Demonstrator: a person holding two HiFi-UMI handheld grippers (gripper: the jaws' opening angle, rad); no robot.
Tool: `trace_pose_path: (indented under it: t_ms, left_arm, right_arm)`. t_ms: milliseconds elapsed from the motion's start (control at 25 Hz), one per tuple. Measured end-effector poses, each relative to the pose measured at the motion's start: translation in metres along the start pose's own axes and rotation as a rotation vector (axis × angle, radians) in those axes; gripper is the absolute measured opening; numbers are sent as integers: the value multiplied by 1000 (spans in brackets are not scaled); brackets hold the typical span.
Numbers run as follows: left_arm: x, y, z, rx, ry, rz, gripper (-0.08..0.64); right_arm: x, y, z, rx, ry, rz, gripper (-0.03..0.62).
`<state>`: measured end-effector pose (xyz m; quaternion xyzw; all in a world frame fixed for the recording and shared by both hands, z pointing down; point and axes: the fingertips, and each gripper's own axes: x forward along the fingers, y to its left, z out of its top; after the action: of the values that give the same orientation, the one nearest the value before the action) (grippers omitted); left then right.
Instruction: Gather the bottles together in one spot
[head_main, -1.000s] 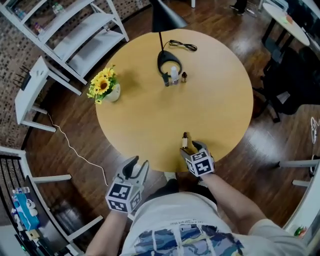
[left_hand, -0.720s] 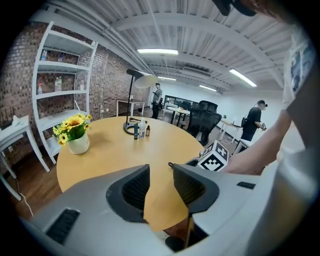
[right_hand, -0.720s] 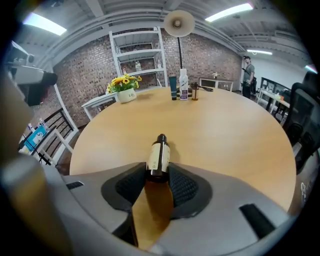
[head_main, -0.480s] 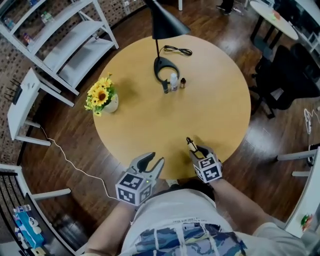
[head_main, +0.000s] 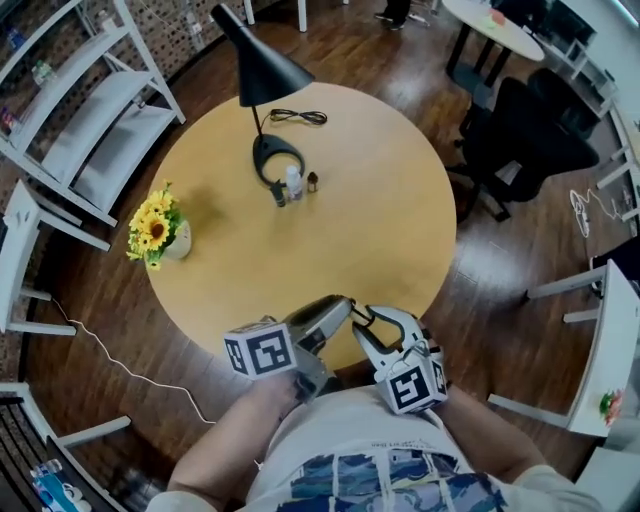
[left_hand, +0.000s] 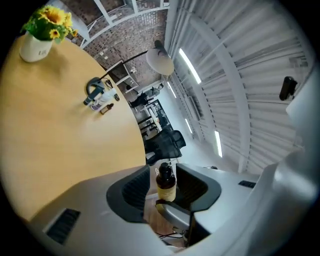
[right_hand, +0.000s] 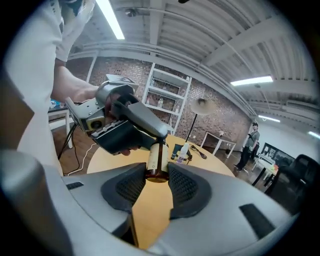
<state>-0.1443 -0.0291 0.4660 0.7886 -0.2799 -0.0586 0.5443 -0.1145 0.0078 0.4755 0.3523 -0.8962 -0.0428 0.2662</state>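
Standing toward the left of the round table (head_main: 390, 230), a vase of sunflowers (head_main: 158, 232) is playing no part here. Further right, three little bottles (head_main: 294, 184) are huddling together at the lamp base (head_main: 272, 155), which is looking like the gathering spot. Nearer the person, the left gripper (head_main: 340, 308) is reaching in sideways, its jaws having just been opening. They are standing well apart on either side of the small brown bottle (left_hand: 166, 184), bracketing its upper part without pressing on it. The bottle is hanging in the air by the table's near edge, well apart from the huddle. To its right, the right gripper (right_hand: 157, 172) is doing the real holding: its jaws, having just been closing, are pinching the bottle's lower end between their ribbed pads. The bottle is looking light and rigid, probably glass, so it is likely feeling smooth and a little slippery on its bare parts, and it is risking a crack if dropped onto the wood. Being narrow and tall for its base, it is also threatening to topple when set down. The pale label band round its body is offering the best purchase, so a firm but modest squeeze there, below the neck and clear of the cap, is seeming the sensible hold.
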Motion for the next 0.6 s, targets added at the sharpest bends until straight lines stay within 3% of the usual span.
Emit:
trace_pose_path:
  t_ms: [160,360,480,600]
  left_arm:
    - [43,-12,-1,37,20,-3,66]
    - [96,-27,14,127,27,31,77]
    - [125,-35,43,265,-15,111,74]
    - [153,-31,82,439,-66,242,74]
  right_arm:
    - [-10,-28,-20,-23,9,49,158]
    - [-14,-80,-39,10,-35,112,170]
    - [-10,-117,-53,49,-57,167,207]
    - [-7,-158,-74,140,-45,211,209]
